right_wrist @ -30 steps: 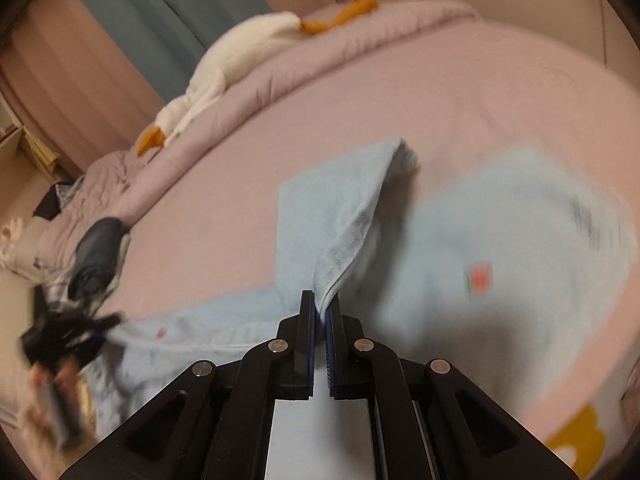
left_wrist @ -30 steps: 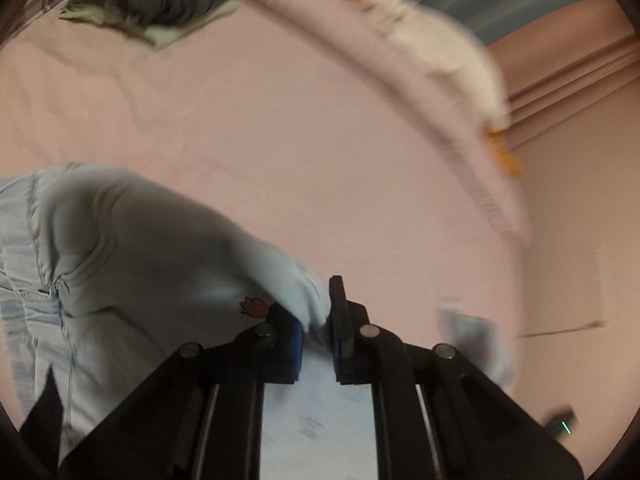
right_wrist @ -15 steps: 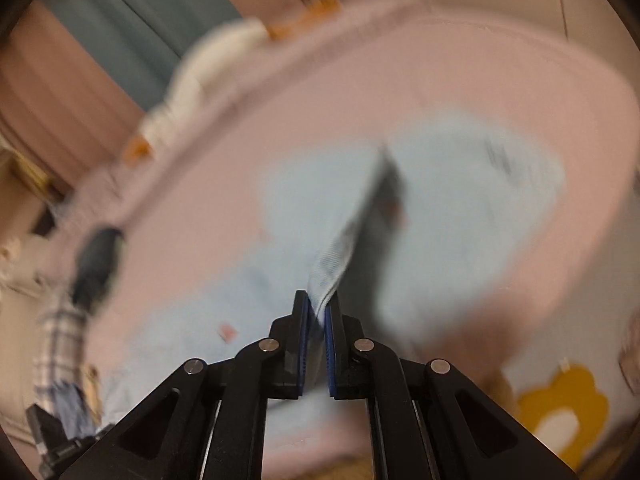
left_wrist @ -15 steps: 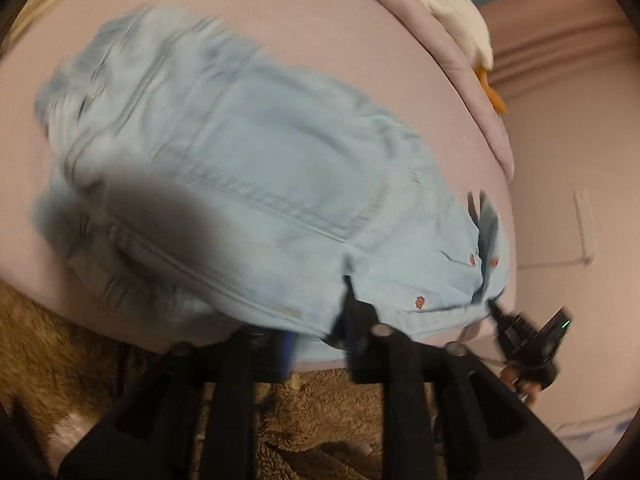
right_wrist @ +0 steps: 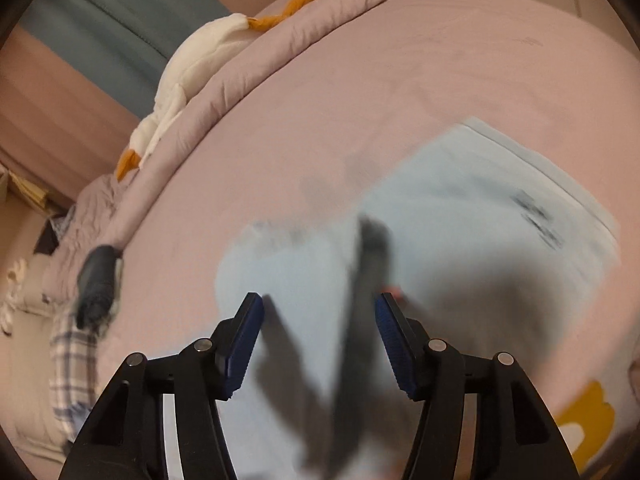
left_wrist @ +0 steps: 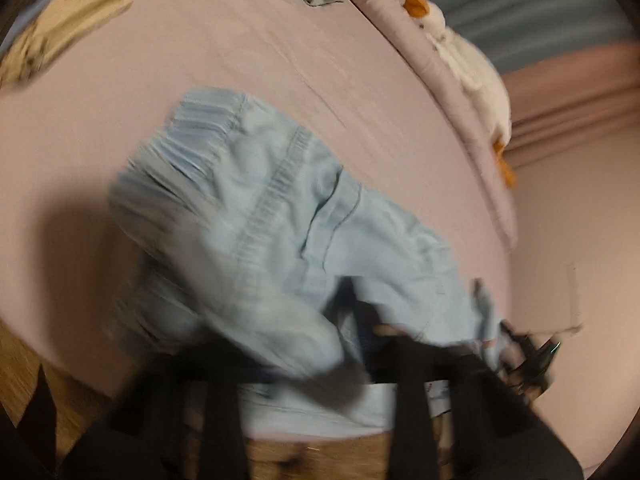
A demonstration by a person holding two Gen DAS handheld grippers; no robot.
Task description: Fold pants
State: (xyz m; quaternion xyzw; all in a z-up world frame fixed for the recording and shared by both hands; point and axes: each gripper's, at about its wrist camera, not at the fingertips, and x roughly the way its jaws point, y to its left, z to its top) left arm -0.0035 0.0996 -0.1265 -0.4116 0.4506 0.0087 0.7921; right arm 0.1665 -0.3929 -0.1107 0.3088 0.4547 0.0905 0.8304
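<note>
Seemingly unreadable dark print on light-blue pants (right_wrist: 480, 216), right hand-held gripper (right_wrist: 320, 316) spread wide, left hand-held gripper (left_wrist: 320, 364) blurred, grip unclear

pale blue denim pants (left_wrist: 280, 216), ribbed waistband | dusty pink bed sheet (left_wrist: 248, 48) | white plush goose (right_wrist: 192, 60), orange beak and feet | black grippers, blue finger pads (right_wrist: 242, 340) | blue-white plaid cloth (right_wrist: 72, 356)

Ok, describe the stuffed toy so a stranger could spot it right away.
Start from the pink bed and follow its far side to the rolled quilt along that edge. The plush goose lies stretched out on that roll. It is the only white thing there, with an orange beak and orange feet, unlike the pale blue pants lying mid-bed.
</note>
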